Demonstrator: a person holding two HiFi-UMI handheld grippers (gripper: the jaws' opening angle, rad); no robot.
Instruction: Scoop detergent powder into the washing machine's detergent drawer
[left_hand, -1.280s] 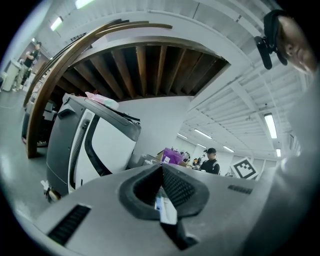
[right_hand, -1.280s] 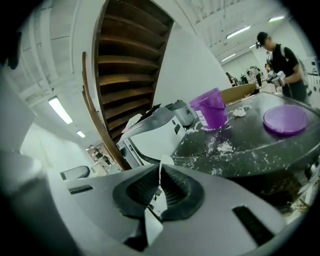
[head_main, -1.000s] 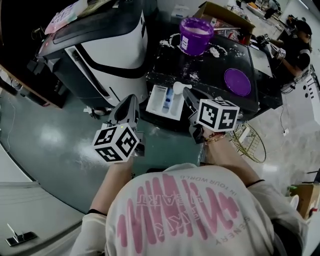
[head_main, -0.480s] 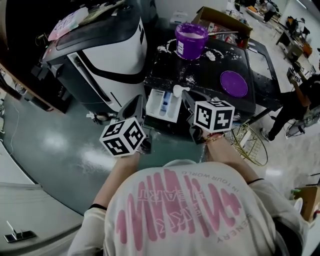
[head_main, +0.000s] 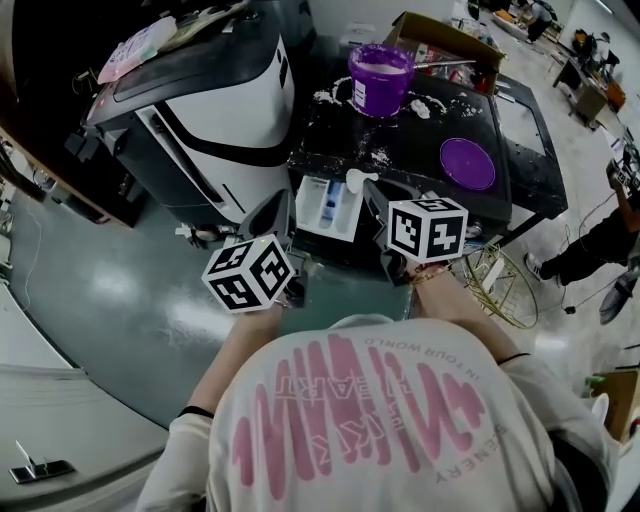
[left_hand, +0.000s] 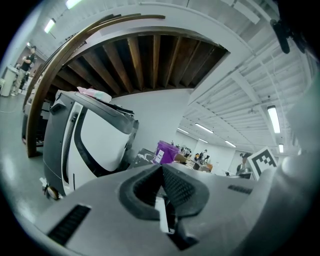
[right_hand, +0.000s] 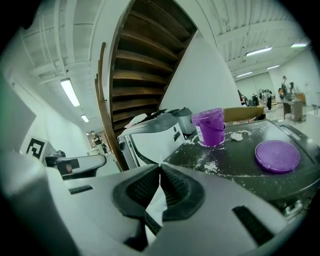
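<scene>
Right claw (right_hand: 159, 172) pinching the white scoop (head_main: 357, 180) by its handle, with the bowl at the right rim of the detergent drawer (head_main: 305, 207). Left claw (left_hand: 161, 170) pressed together, just left of the drawer.

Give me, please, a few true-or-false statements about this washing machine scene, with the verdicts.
1. The purple tub has its lid on. False: the lid lies apart from it on the black machine top.
2. The detergent drawer is pulled open. True.
3. The right gripper is empty. False: it is shut on a white scoop.
4. White powder is spilled on the machine top. True.
</scene>
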